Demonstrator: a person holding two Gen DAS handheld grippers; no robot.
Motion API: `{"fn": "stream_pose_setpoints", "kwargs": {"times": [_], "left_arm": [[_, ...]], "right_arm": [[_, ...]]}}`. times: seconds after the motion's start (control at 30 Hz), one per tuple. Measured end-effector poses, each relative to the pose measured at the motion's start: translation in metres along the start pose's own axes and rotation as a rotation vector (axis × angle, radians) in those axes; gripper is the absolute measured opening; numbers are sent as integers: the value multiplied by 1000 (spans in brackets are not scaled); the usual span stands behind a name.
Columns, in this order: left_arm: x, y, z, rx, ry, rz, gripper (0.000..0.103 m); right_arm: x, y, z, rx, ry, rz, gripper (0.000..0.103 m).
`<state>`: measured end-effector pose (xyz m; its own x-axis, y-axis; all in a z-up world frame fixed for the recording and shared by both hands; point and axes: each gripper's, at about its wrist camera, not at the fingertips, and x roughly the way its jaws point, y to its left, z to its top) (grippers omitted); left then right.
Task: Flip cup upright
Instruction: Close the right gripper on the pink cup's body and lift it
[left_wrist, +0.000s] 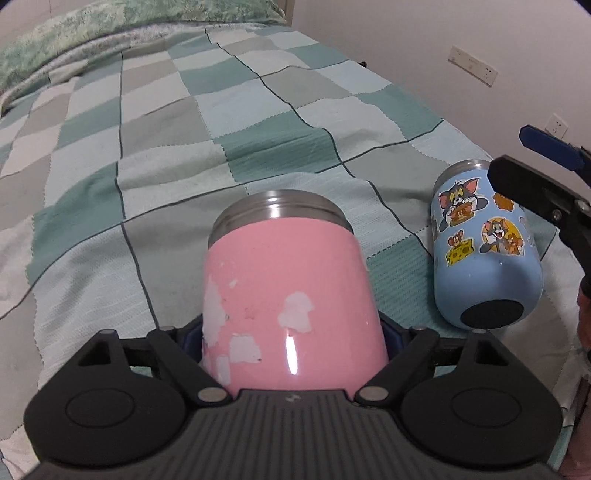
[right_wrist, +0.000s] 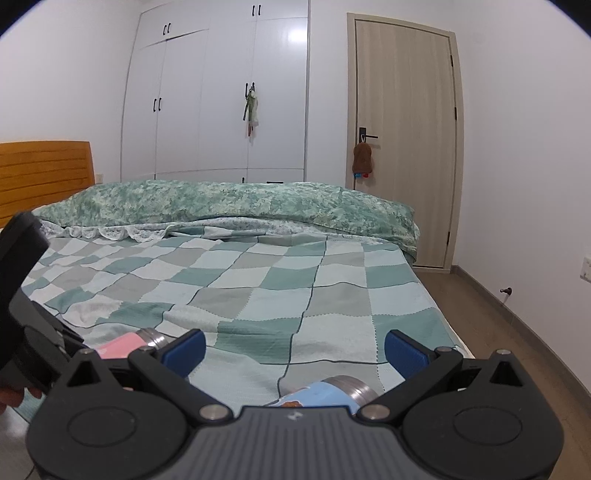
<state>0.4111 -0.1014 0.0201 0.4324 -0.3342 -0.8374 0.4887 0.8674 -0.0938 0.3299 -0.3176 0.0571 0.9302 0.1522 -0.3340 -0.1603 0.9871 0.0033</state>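
Note:
A pink metal cup (left_wrist: 288, 291) with a steel threaded rim lies on its side on the checked bedspread, mouth away from me. My left gripper (left_wrist: 293, 339) is shut on its body near the base. A light blue cup (left_wrist: 484, 243) with cartoon stickers lies on its side to the right, black base toward me. My right gripper (right_wrist: 295, 349) is open, above and just behind the blue cup (right_wrist: 325, 395), jaws wide apart and not touching it. The pink cup (right_wrist: 125, 345) and left gripper body show at the left of the right wrist view.
The checked green and grey bedspread (left_wrist: 221, 122) covers the bed. A folded green quilt (right_wrist: 229, 203) lies at the far end. A white wall with sockets (left_wrist: 472, 64) runs along the right; wardrobe (right_wrist: 218, 92), door (right_wrist: 406, 129) and wooden floor (right_wrist: 517, 332) lie beyond.

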Motion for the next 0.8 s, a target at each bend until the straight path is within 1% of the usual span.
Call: {"fn": "stream_pose_setpoints", "kwargs": {"times": [0.17, 0.3, 0.4, 0.57, 0.8], "left_arm": [[-1, -5, -1, 22, 6, 42, 88], [-1, -5, 0, 13, 17, 61, 88], [-5, -9, -3, 26, 5, 90, 88], [-14, -14, -11, 32, -8, 87, 87], [-38, -24, -28, 2, -40, 87, 87]], "right_arm": [[-5, 1, 1, 4, -6, 4, 103], [-10, 4, 3, 4, -14, 23, 103], [-13, 6, 5, 1, -14, 27, 103], [-20, 10, 9, -1, -18, 28, 103], [-38, 17, 15, -10, -27, 41, 103]]}}
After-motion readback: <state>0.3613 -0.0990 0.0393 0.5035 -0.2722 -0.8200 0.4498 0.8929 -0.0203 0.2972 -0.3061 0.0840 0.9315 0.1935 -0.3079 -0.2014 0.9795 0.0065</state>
